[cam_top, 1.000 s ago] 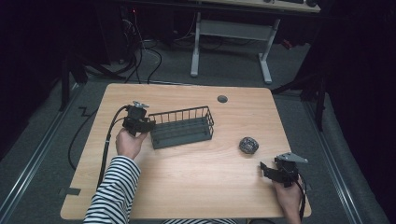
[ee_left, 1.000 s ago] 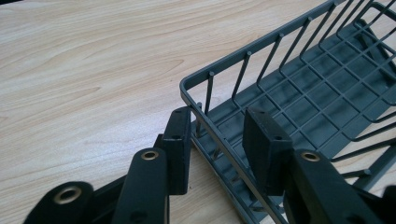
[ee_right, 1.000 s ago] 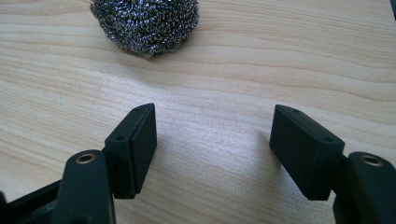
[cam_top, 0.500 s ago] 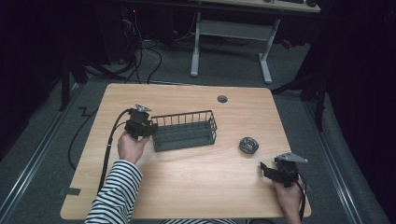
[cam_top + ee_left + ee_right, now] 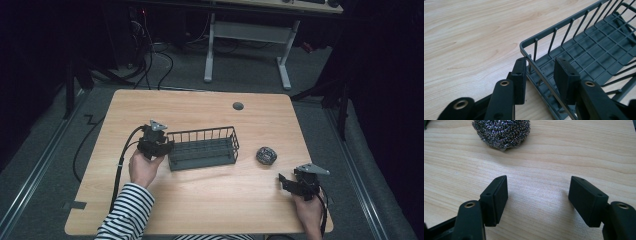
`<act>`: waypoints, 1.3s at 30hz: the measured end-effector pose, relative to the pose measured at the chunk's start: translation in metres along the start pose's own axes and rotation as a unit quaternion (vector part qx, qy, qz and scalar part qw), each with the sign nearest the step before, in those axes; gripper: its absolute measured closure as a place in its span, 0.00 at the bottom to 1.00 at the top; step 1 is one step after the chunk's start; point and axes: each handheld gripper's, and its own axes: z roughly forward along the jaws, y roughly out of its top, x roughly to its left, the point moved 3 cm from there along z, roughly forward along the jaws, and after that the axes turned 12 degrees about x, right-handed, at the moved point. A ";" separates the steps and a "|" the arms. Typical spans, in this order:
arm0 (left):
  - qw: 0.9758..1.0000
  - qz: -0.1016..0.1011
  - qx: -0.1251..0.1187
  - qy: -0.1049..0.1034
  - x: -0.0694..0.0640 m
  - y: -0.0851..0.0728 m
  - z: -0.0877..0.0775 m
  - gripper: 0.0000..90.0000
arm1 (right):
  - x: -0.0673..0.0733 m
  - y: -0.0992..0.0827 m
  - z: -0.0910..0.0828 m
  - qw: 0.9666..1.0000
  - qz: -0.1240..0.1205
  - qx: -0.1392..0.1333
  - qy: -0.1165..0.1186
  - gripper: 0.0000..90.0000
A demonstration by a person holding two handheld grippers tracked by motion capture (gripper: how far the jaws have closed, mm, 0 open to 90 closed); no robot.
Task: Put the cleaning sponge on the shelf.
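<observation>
Left hand-held gripper [image 5: 540,75] clenched on wire basket [image 5: 202,148] end wall, dragging step. Right hand-held gripper [image 5: 537,201] released, empty; next: reach steel scourer [image 5: 501,131].

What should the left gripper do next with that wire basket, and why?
Probably keep sliding the wire basket sideways toward the steel scouring ball. The left gripper is clamped on the basket's end wall, one jaw outside and one inside, so it controls the basket. A strip of bare table separates the two, and the right gripper waits open beside the ball.
</observation>
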 end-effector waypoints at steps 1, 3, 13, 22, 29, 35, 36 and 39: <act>1.000 0.002 0.000 -0.002 -0.003 -0.001 -0.001 0.70 | 0.000 0.000 0.000 1.000 -0.001 0.001 0.000 0.36; 1.000 0.006 -0.002 -0.004 -0.008 -0.003 -0.001 0.70 | 0.000 0.000 0.000 1.000 -0.001 0.001 0.000 0.36; 1.000 0.027 -0.003 0.001 -0.025 -0.008 -0.005 0.69 | 0.000 0.000 0.000 1.000 0.000 0.000 0.000 0.36; 1.000 0.025 -0.005 -0.015 -0.027 -0.009 -0.006 0.69 | 0.000 0.000 0.000 1.000 0.000 0.000 0.000 0.36; 0.999 0.016 -0.020 -0.025 -0.024 -0.007 -0.013 0.55 | 0.000 0.000 0.000 1.000 -0.001 -0.001 0.000 0.36; 0.999 0.006 -0.037 -0.030 -0.016 -0.010 -0.025 0.47 | 0.000 0.000 0.000 1.000 -0.002 0.000 0.000 0.36; 0.999 0.005 -0.039 -0.030 -0.015 -0.010 -0.027 0.46 | 0.000 0.000 0.000 1.000 -0.001 -0.001 0.000 0.36; 0.998 -0.001 -0.051 -0.035 -0.010 -0.013 -0.035 0.46 | 0.000 0.000 0.000 1.000 0.000 0.001 0.000 0.36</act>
